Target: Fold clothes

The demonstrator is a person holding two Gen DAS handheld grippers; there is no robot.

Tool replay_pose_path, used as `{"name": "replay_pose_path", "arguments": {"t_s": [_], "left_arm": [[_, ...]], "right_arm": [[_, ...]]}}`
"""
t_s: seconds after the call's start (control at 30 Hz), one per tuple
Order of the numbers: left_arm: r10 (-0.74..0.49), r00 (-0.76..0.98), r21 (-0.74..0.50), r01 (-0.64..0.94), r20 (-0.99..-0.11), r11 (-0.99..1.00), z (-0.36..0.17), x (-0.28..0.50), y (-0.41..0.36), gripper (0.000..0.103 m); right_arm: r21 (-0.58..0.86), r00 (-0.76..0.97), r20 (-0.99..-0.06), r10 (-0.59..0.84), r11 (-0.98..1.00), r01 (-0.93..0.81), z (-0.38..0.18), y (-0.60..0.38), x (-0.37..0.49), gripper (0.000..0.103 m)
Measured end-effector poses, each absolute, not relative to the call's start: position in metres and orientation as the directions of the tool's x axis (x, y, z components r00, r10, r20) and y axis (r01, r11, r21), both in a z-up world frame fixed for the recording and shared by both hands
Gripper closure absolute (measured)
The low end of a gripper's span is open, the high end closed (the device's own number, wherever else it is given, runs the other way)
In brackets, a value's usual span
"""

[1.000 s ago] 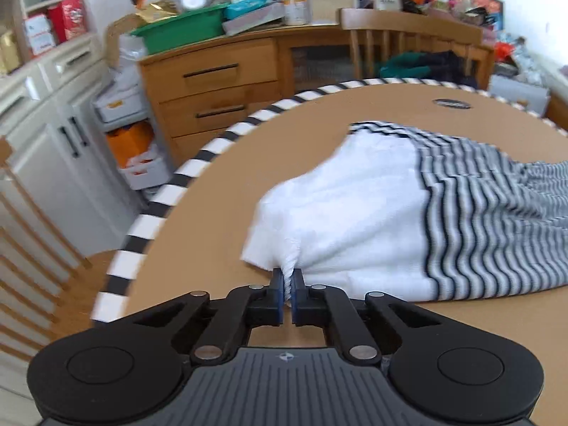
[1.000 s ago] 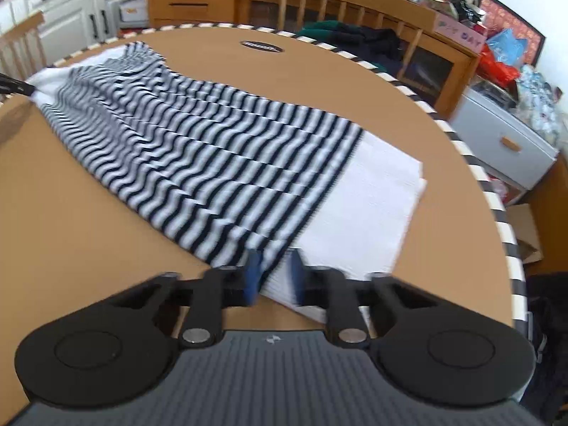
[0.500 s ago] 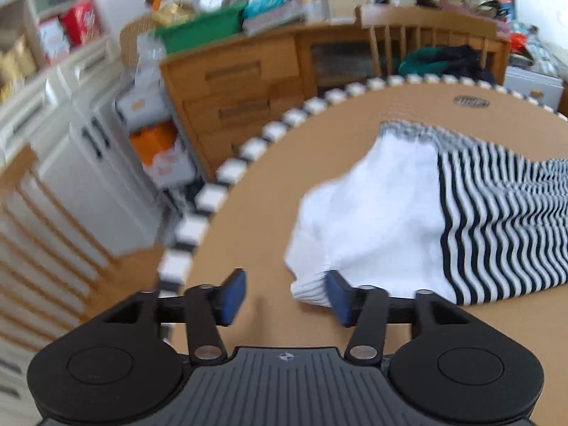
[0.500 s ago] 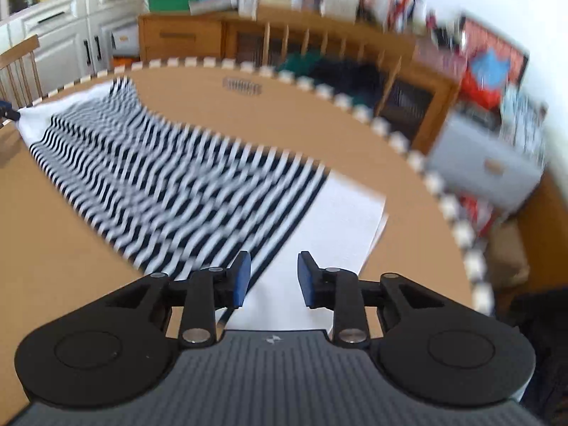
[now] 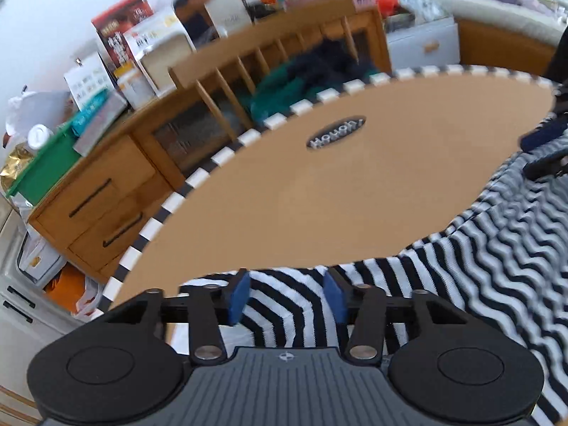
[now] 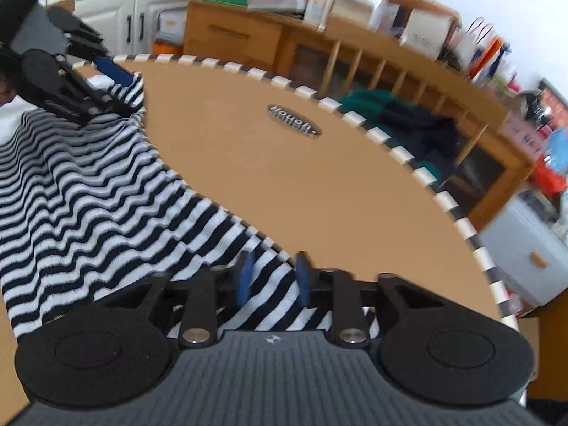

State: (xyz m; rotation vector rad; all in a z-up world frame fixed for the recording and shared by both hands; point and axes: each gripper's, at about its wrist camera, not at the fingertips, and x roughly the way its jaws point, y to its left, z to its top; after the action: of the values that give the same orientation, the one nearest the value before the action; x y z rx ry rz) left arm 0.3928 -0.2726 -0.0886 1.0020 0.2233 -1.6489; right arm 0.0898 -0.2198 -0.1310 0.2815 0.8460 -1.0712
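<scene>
A black-and-white striped garment (image 5: 497, 266) lies spread on the brown oval table (image 5: 301, 184); it also shows in the right wrist view (image 6: 88, 191). My left gripper (image 5: 287, 298) is open, its blue pads on either side of the garment's far edge. My right gripper (image 6: 272, 278) is open over the other end of the same far edge. The left gripper also shows in the right wrist view (image 6: 110, 81), and the right gripper at the right rim of the left wrist view (image 5: 543, 149).
The table has a black-and-white checked rim (image 6: 443, 198) and an oval logo (image 5: 335, 133). Behind it stand a wooden chair (image 6: 408, 81) holding dark clothes, a cluttered wooden sideboard (image 5: 106, 184) and white cabinets (image 6: 117, 0).
Both grippers let go of the garment's near corners, opened, and moved to its far edge, which now lies between their pads. The views swung toward the table's far side.
</scene>
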Motion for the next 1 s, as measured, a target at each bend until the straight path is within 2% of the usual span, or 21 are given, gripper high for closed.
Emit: {"name": "replay_pose_path", "arguments": {"t_s": [0.07, 0.2, 0.3, 0.33, 0.37, 0.43, 0.47, 0.5, 0.53, 0.57, 0.67, 0.73, 0.9, 1.0], "left_arm": [[-0.705, 0.062, 0.337, 0.905, -0.707, -0.259, -0.093, 0.397, -0.286, 0.093], [-0.687, 0.171, 0.297, 0.952, -0.706, -0.068, -0.095, 0.418, -0.3, 0.093], [-0.72, 0.275, 0.361, 0.932, -0.638, 0.036, -0.078, 0.419, -0.293, 0.091], [-0.727, 0.309, 0.38, 0.922, -0.613, 0.071, -0.073, 0.419, -0.29, 0.084], [-0.737, 0.334, 0.379, 0.918, -0.588, 0.114, -0.062, 0.421, -0.284, 0.066], [-0.763, 0.337, 0.312, 0.932, -0.552, 0.186, -0.028, 0.43, -0.26, 0.044], [-0.779, 0.323, 0.268, 0.941, -0.537, 0.205, -0.011, 0.433, -0.244, 0.039], [-0.788, 0.301, 0.22, 0.952, -0.537, 0.214, 0.004, 0.435, -0.228, 0.033], [-0.789, 0.269, 0.167, 0.963, -0.552, 0.212, 0.018, 0.435, -0.212, 0.02], [-0.789, 0.235, 0.112, 0.971, -0.568, 0.209, 0.03, 0.435, -0.195, 0.012], [-0.777, 0.13, -0.03, 0.982, -0.616, 0.188, 0.043, 0.42, -0.144, 0.006], [-0.757, 0.071, -0.095, 0.98, -0.649, 0.174, 0.039, 0.4, -0.11, 0.006], [-0.696, -0.04, -0.17, 0.978, -0.717, 0.119, 0.006, 0.313, -0.039, 0.006], [-0.667, -0.063, -0.184, 0.976, -0.743, 0.112, -0.015, 0.258, -0.014, 0.006]], "right_arm": [[-0.187, 0.183, -0.723, -0.666, 0.443, 0.877, -0.13, -0.222, 0.086, 0.099], [-0.175, 0.127, -0.728, -0.674, 0.361, 0.916, -0.131, -0.226, 0.074, 0.099], [-0.182, 0.081, -0.736, -0.672, 0.312, 0.932, -0.135, -0.224, 0.06, 0.098], [-0.165, 0.079, -0.734, -0.675, 0.291, 0.942, -0.132, -0.219, 0.051, 0.097], [-0.119, 0.094, -0.727, -0.68, 0.26, 0.958, -0.125, -0.209, 0.035, 0.097], [-0.024, 0.122, -0.711, -0.693, 0.197, 0.98, -0.112, -0.189, 0.003, 0.092], [0.024, 0.135, -0.702, -0.699, 0.166, 0.986, -0.105, -0.179, -0.013, 0.087], [0.072, 0.147, -0.692, -0.707, 0.135, 0.988, -0.098, -0.168, -0.03, 0.075], [0.121, 0.159, -0.682, -0.714, 0.104, 0.987, -0.091, -0.158, -0.046, 0.066], [0.17, 0.169, -0.671, -0.722, 0.073, 0.983, -0.085, -0.148, -0.062, 0.052], [0.314, 0.197, -0.635, -0.747, -0.017, 0.949, -0.064, -0.118, -0.11, 0.051], [0.391, 0.213, -0.618, -0.756, -0.061, 0.918, -0.055, -0.104, -0.136, 0.05], [0.444, 0.32, -0.678, -0.662, -0.022, 0.896, -0.081, -0.145, -0.141, 0.05], [0.482, 0.396, -0.678, -0.618, 0.032, 0.876, -0.09, -0.173, -0.142, 0.05]]}}
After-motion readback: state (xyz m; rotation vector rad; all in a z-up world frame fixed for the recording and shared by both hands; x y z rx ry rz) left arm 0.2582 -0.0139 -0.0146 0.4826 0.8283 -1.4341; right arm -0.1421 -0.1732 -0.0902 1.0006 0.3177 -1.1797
